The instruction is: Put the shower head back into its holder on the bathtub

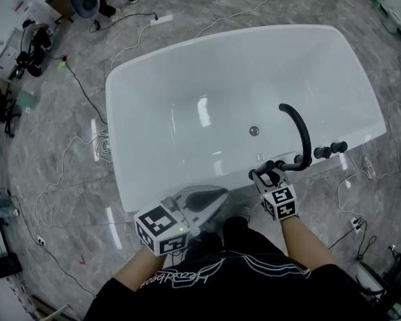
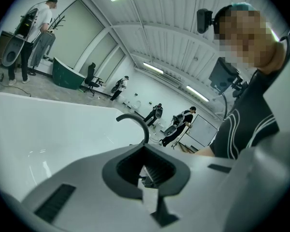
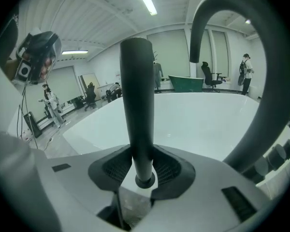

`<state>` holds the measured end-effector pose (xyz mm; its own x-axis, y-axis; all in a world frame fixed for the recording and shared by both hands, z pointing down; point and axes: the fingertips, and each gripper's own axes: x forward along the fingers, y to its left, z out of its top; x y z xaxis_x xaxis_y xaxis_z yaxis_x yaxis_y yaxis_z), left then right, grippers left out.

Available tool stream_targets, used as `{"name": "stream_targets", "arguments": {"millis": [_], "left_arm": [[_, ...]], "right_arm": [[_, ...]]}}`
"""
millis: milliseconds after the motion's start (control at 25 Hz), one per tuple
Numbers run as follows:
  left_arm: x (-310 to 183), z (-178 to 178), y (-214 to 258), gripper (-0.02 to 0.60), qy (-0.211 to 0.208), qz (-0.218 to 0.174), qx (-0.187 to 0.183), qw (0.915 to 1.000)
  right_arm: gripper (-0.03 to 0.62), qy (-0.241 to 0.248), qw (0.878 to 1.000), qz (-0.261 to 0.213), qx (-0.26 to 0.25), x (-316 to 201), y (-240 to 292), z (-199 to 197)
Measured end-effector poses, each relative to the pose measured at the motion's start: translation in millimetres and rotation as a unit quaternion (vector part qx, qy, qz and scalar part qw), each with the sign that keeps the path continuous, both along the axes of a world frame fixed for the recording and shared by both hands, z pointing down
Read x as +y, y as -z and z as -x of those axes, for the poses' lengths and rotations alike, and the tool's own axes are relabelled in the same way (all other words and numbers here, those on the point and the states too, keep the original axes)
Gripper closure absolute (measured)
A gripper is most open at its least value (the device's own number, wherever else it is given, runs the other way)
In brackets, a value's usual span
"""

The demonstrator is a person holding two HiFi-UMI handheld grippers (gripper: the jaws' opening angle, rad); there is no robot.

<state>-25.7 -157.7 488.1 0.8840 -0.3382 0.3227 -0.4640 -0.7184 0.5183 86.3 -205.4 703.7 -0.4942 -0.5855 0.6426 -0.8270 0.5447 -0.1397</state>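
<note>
The person wears a black short-sleeved T-shirt (image 1: pixel 254 283) with white script lettering and thin white curved stripes, while the pale grey plastic left gripper (image 1: pixel 222 192) and right gripper (image 1: pixel 270 174) each carry 1 white cube (image 1: pixel 162 229) with black square markers.

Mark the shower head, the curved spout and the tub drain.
shower head (image 3: pixel 137 105): right gripper view, middle of its black handle.
curved spout (image 1: pixel 306 136): head view, side of its arched tube.
tub drain (image 1: pixel 254 131): head view, centre of the round fitting.
</note>
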Motion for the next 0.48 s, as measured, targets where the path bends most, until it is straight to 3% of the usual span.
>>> {"name": "stream_targets", "arguments": {"millis": [240, 480], "left_arm": [[-3, 2, -5, 0.577, 0.007, 0.012, -0.001, 0.9999], [-1, 8, -11, 0.577, 0.009, 0.023, -0.002, 0.9997]], "right_arm": [[0.457, 0.031, 0.999, 0.018, 0.038, 13, -24, 3], [0.456, 0.06, 0.996, 0.002, 0.064, 17, -28, 10]]}}
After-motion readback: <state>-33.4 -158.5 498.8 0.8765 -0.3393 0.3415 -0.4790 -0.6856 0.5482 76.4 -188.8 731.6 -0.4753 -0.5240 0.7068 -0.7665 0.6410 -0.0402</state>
